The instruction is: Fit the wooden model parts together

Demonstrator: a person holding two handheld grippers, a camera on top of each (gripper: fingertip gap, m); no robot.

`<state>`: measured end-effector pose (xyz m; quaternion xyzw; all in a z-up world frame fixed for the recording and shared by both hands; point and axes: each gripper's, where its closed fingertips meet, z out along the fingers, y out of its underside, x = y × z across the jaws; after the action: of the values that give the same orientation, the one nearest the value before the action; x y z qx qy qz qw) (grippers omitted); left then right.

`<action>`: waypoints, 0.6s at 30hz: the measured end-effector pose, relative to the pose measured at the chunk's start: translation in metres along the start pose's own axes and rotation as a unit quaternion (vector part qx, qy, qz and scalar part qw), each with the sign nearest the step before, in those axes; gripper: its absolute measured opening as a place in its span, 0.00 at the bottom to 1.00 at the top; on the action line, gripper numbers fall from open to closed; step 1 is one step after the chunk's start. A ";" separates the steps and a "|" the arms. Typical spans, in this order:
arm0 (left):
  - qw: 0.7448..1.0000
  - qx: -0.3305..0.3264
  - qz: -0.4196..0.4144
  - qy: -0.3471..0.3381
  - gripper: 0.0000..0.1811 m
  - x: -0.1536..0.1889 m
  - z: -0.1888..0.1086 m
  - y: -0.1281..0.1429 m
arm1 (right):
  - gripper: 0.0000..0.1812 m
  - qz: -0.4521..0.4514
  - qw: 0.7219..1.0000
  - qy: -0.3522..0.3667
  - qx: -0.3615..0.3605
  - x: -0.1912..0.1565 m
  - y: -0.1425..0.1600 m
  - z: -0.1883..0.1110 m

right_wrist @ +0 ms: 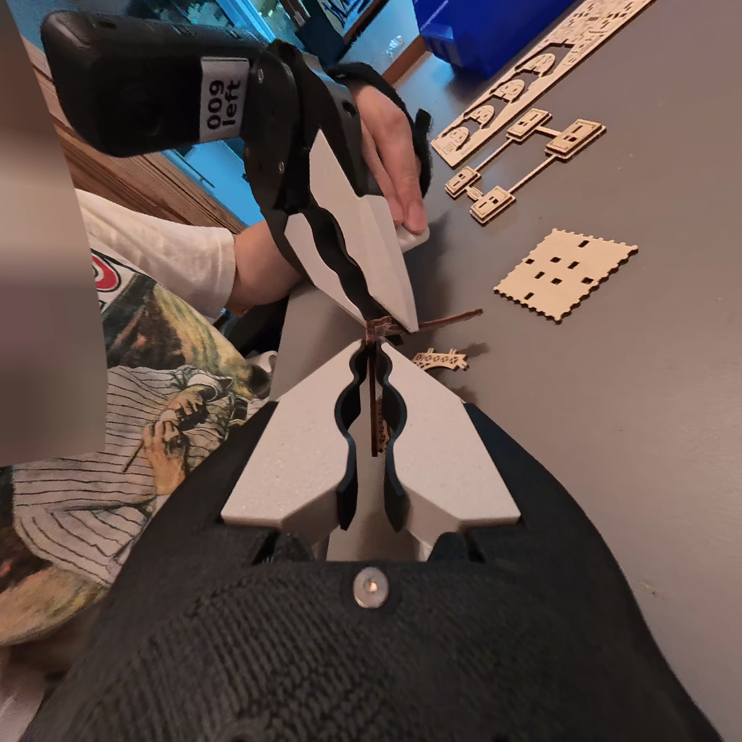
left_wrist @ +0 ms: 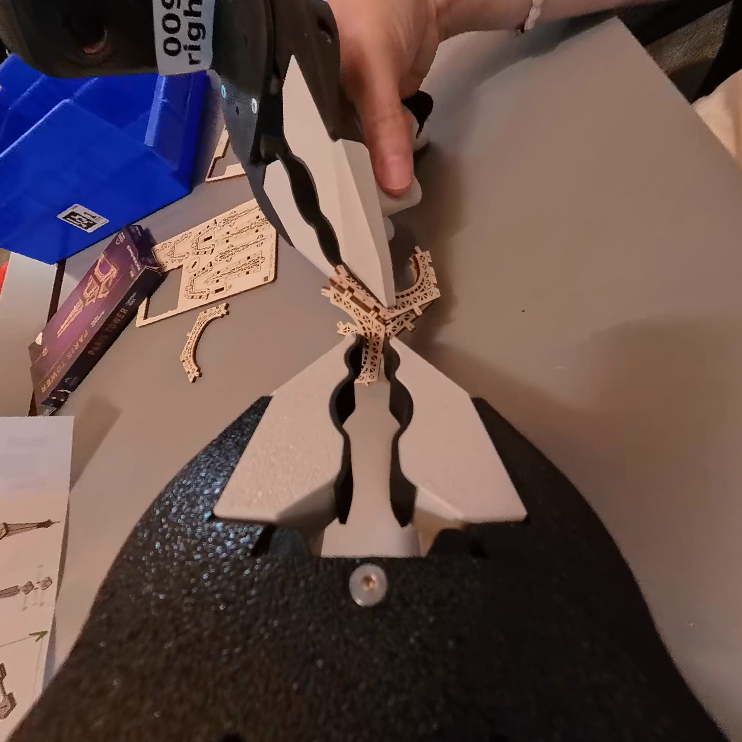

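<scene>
A small wooden lattice assembly (left_wrist: 377, 311) of several curved tower legs is held in the air between both grippers, above the grey table (left_wrist: 562, 281). My left gripper (left_wrist: 371, 341) is shut on one lattice leg (left_wrist: 371, 363) that runs back between its fingers. My right gripper (left_wrist: 361, 287) comes in from above and is shut on the upper part of the assembly. In the right wrist view my right gripper (right_wrist: 372, 342) grips a thin wooden piece (right_wrist: 372, 401) seen edge-on, and the left gripper (right_wrist: 391, 323) meets it tip to tip.
A loose arch piece (left_wrist: 200, 345) lies on the table, also in the right wrist view (right_wrist: 439, 359). Nearby are a punched part sheet (left_wrist: 225, 265), a dark model box (left_wrist: 92, 317), blue bins (left_wrist: 88, 152), an instruction sheet (left_wrist: 28, 522), a square slotted base plate (right_wrist: 566, 275) and a four-pad frame (right_wrist: 526, 168). Left and right tips are no more than a few centimetres apart.
</scene>
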<state>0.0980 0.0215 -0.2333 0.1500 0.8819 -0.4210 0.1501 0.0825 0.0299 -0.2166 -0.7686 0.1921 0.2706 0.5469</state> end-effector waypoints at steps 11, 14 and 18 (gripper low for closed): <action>1.000 0.008 -0.010 0.011 0.04 0.004 0.004 -0.002 | 0.00 0.003 1.000 -0.009 -0.006 -0.002 0.001 0.001; 1.000 0.012 -0.017 0.014 0.04 0.004 0.005 0.000 | 0.00 0.010 1.000 -0.010 -0.005 -0.001 0.001 0.001; 0.999 0.013 -0.023 0.026 0.05 0.007 0.005 0.002 | 0.00 0.012 1.000 -0.004 -0.017 0.001 0.004 0.004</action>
<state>0.0935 0.0198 -0.2408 0.1419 0.8831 -0.4319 0.1157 0.0804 0.0319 -0.2215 -0.7746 0.1948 0.2832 0.5309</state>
